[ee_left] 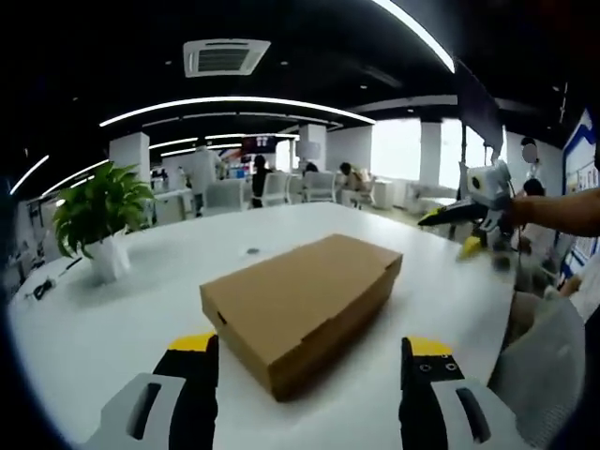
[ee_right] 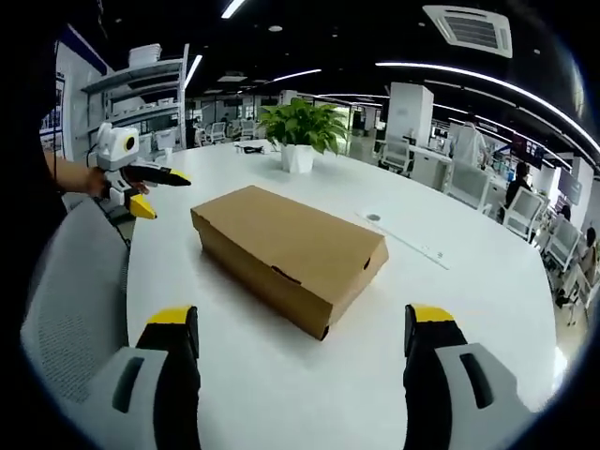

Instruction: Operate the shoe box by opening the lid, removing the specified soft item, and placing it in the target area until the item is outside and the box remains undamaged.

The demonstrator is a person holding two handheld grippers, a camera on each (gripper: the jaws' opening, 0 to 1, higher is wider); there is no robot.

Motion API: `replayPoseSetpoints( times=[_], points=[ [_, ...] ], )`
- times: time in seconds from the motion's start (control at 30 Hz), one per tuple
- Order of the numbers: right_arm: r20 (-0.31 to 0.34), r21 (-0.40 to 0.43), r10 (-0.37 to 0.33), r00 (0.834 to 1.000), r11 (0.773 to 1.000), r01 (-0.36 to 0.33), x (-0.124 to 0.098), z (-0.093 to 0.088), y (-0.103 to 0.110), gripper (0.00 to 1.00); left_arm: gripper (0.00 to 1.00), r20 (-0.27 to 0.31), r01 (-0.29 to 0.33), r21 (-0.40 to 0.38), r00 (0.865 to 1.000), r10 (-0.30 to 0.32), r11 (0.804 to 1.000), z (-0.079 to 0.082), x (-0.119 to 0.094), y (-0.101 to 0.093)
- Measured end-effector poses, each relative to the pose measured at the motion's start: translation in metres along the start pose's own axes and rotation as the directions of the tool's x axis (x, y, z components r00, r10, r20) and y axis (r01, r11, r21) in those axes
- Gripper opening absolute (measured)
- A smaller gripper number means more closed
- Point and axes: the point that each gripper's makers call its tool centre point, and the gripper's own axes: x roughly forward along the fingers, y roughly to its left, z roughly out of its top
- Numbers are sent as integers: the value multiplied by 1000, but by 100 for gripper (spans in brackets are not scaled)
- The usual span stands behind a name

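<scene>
A brown cardboard shoe box (ee_left: 300, 305) lies on the white table (ee_left: 112, 337) with its lid down, so whatever it holds is hidden. My left gripper (ee_left: 311, 344) is open, its yellow-tipped jaws standing either side of the box's near corner, short of touching it. In the right gripper view the box (ee_right: 286, 253) lies just beyond my open right gripper (ee_right: 302, 317). Each gripper also appears in the other's view, held up off the table by a hand with jaws apart: the right gripper (ee_left: 455, 232) and the left gripper (ee_right: 159, 192).
A green plant in a white pot (ee_left: 98, 220) (ee_right: 300, 131) stands on the table beyond the box. A grey mesh chair (ee_right: 70, 281) (ee_left: 544, 366) is at the table's edge. A small round disc (ee_right: 373, 217) is set in the table. Desks, chairs and people fill the room behind.
</scene>
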Motion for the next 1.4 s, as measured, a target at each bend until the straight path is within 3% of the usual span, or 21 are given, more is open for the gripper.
replayPoseSetpoints(
  times=[0.3, 0.5, 0.9, 1.1, 1.4],
  points=[
    [38, 5, -16, 999, 1000, 16, 24, 7, -13, 80, 75, 0, -55, -9, 998, 55, 998, -10, 11, 19],
    [27, -4, 0, 1000, 1000, 0, 38, 5, -12, 72, 69, -14, -79, -25, 997, 78, 997, -20, 19, 26],
    [-28, -25, 33, 999, 999, -34, 63, -7, -23, 63, 61, -38, -95, -35, 995, 93, 995, -24, 36, 27],
    [-43, -12, 46, 998, 999, -47, 69, -12, -28, 56, 59, -43, -105, -29, 994, 104, 994, -20, 44, 29],
    [-59, -12, 59, 997, 998, -59, 75, -14, -27, 47, 54, -79, -117, -40, 990, 113, 992, -27, 52, 27]
  ],
)
